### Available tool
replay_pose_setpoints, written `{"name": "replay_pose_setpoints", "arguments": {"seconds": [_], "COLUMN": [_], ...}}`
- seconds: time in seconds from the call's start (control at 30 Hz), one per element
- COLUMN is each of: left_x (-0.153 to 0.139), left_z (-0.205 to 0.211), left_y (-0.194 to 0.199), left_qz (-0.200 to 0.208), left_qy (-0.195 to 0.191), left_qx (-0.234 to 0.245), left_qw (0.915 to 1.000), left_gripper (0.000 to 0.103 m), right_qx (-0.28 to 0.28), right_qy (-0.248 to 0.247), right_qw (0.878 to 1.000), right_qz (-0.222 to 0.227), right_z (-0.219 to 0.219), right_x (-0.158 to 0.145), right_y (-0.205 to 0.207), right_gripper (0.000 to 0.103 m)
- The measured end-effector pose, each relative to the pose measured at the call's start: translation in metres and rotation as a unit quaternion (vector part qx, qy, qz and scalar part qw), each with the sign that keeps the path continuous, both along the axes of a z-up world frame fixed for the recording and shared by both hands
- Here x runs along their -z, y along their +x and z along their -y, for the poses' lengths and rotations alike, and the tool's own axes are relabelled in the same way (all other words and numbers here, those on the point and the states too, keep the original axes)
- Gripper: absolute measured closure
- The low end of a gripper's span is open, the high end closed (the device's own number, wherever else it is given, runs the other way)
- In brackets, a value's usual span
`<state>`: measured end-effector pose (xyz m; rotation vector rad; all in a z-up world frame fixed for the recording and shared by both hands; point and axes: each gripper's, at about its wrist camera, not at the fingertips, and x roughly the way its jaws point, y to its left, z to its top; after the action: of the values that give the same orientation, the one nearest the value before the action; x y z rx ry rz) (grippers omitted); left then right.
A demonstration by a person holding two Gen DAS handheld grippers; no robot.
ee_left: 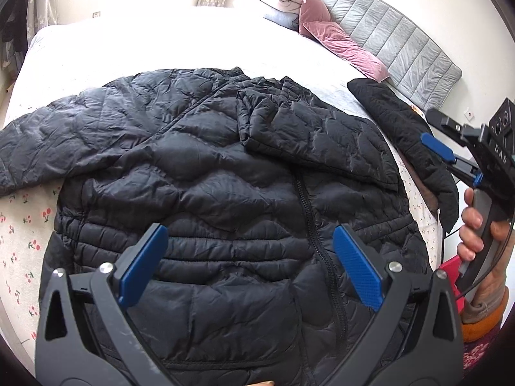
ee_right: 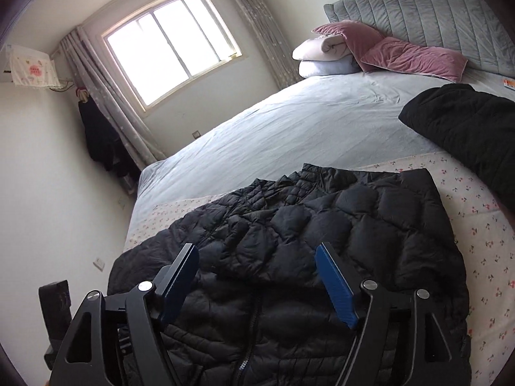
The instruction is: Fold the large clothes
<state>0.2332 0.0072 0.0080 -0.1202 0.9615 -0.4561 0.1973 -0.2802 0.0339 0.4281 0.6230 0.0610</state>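
Nearest in the left wrist view, our left tongs [ee_left: 249, 268] are hanging spread wide over the lower front of the black puffer jacket [ee_left: 225, 177], gripping nothing. The jacket is lying front-up on the bed [ee_left: 193, 41], zipper running toward twelve o'clock. One sleeve [ee_left: 309, 135] is already lying folded across the chest at one o'clock, while the other sleeve [ee_left: 48, 148] is stretching out flat toward nine o'clock. At three o'clock our right tongs [ee_left: 450, 157] are hovering beyond the jacket's edge, empty; we cannot tell their gap there. We are judging the sleeve step to be half done: next we are needing to take the outstretched cuff and carry it across the chest.

In the right wrist view, the right tongs [ee_right: 257, 284] are showing clearly parted and empty above the jacket [ee_right: 322, 225]. A second dark garment [ee_right: 466, 128] is lying at two o'clock, apart from the jacket, and pink pillows [ee_right: 412, 58] are resting by the headboard [ee_right: 434, 16] at one o'clock. Nothing seems to be blocking the fold, though the bed edge is sitting close at nine o'clock.
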Motion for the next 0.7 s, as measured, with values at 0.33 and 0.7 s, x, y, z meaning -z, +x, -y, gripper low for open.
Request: {"name": "replay_pose_setpoints", "arguments": {"seconds": [0.33,0.7], "left_x": [0.006,0.057], "left_z": [0.053,0.111], "left_y": [0.073,0.148], "left_qz": [-0.017,-0.003], "left_qy": [0.025,0.134], "left_qx": [0.025,-0.005], "left_qw": [0.9992,0.9910], "left_gripper": [0.001,0.086], "right_qx": [0.116,0.150], "right_qy": [0.027,0.048], "right_qw": [0.989,0.980], "right_qz": [-0.089,-0.125], "right_z": [0.076,0.095], "right_x": [0.064,0.086], "right_y": [-0.048,-0.048], "right_gripper": [0.027,0.027]}}
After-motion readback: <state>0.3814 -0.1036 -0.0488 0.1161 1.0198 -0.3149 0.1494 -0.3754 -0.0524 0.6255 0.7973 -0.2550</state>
